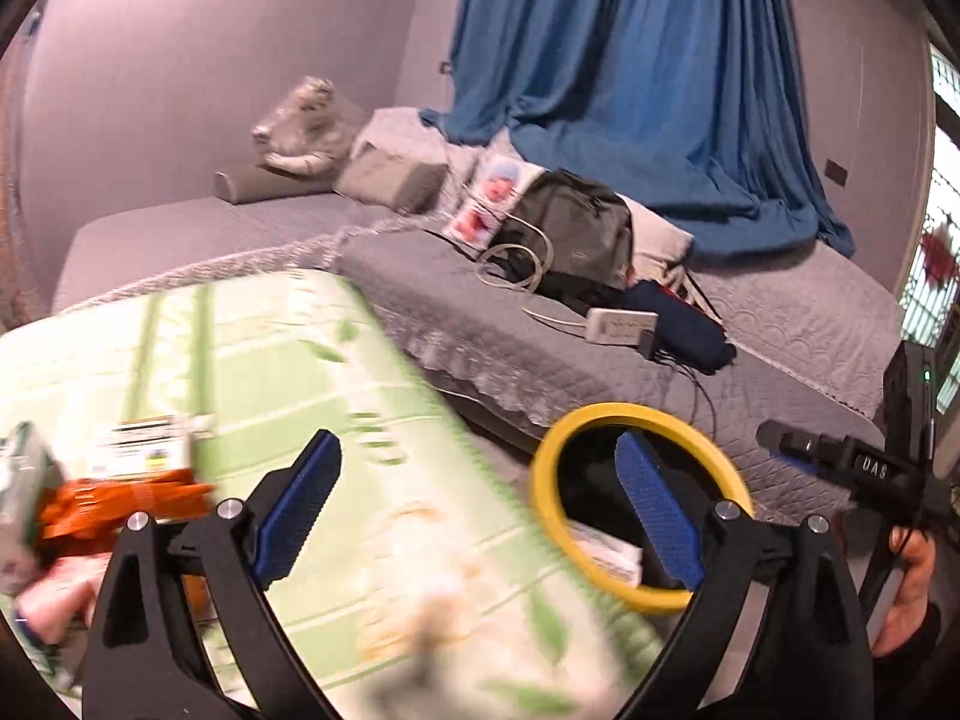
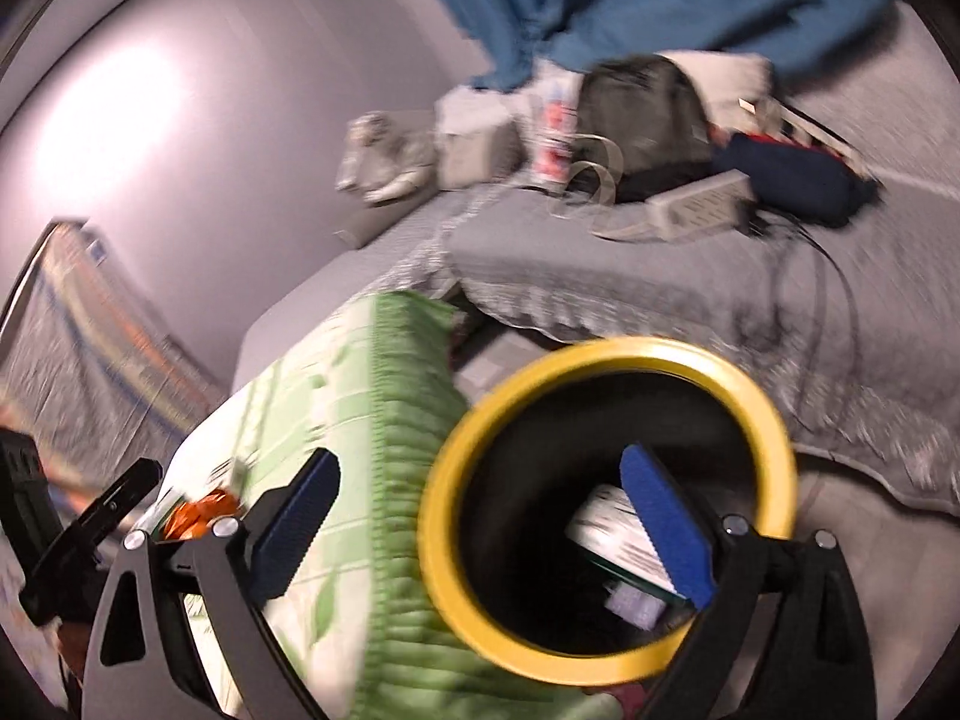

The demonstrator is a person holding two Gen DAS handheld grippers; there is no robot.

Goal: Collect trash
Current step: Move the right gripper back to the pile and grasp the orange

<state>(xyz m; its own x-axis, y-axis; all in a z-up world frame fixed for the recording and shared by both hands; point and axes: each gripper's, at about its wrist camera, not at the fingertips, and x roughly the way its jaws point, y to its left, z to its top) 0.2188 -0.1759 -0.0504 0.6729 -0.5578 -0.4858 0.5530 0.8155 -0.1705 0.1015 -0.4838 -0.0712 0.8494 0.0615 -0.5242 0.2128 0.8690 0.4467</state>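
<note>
Two wrist views over a low table covered by a green-and-white leaf-patterned cloth (image 1: 336, 396), beside a bed with a grey quilted cover (image 1: 780, 312).

Left gripper (image 1: 480, 516): its blue-padded jaws stand wide apart with nothing between them, above the cloth near the table's right edge. The left view is blurred over the cloth.

Right gripper (image 2: 483, 531): its jaws also stand wide and hold nothing; its right pad lies over the mouth of the bin in this view.

Round black trash bin with a yellow rim (image 2: 606, 510): it stands on the floor just beside the table's right edge, between table and bed. White printed packaging (image 2: 618, 528) lies inside it.

Crumpled orange wrapper (image 1: 120, 504): it rests on the cloth toward the table's left edge, beside a white labelled carton (image 1: 141, 444); both are blurred.

On the bed, near its front edge, lie a white power strip (image 1: 621, 326) with cables and a dark grey bag (image 1: 576, 228). A blue curtain (image 1: 636, 72) hangs behind, its hem spread on the cover.

A hand (image 1: 906, 588) grips the other gripper's handle at the left view's right margin.
</note>
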